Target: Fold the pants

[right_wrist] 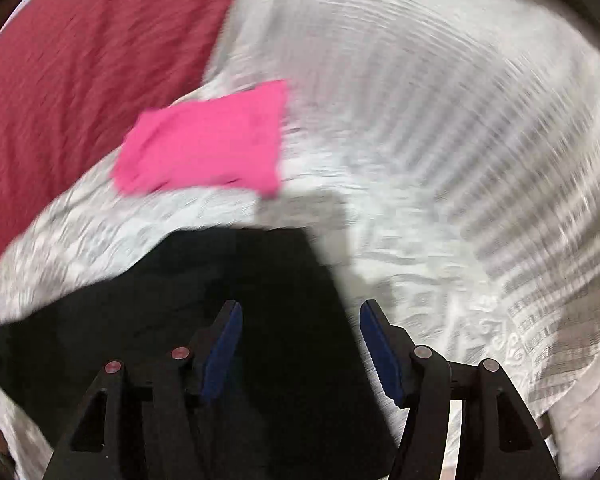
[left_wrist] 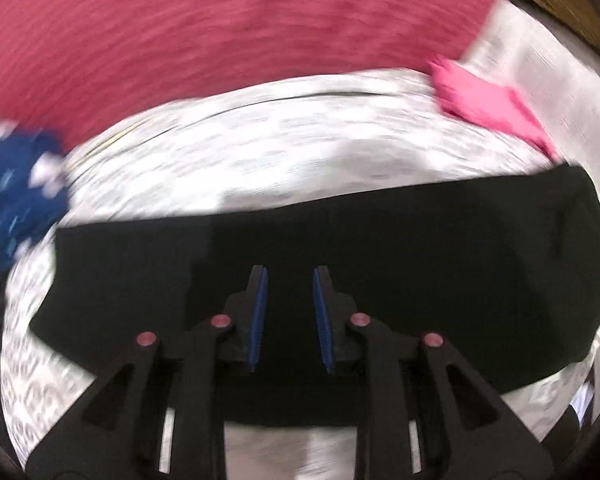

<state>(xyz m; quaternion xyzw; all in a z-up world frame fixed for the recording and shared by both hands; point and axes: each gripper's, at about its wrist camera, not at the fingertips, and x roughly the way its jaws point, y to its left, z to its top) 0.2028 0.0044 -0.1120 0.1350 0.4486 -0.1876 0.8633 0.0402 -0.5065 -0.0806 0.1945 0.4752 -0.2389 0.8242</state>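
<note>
Jaws, left gripper (left_wrist: pixel 288 280): we saw them narrowly apart over the black pants (left_wrist: pixel 420 240), holding nothing.
Jaws, right gripper (right_wrist: pixel 300 312): wide apart, empty, at the end of the pants.
Pants: flat on the white bedspread (right_wrist: pixel 420 120), long axis crosswise under both grippers.
Nearer hand: we judged neither clearly.

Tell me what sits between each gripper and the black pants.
Nothing visible. The left gripper and the right gripper are both open right over the black pants, with nothing between their jaws. The pink cloth lies apart on the white sheet.
</note>
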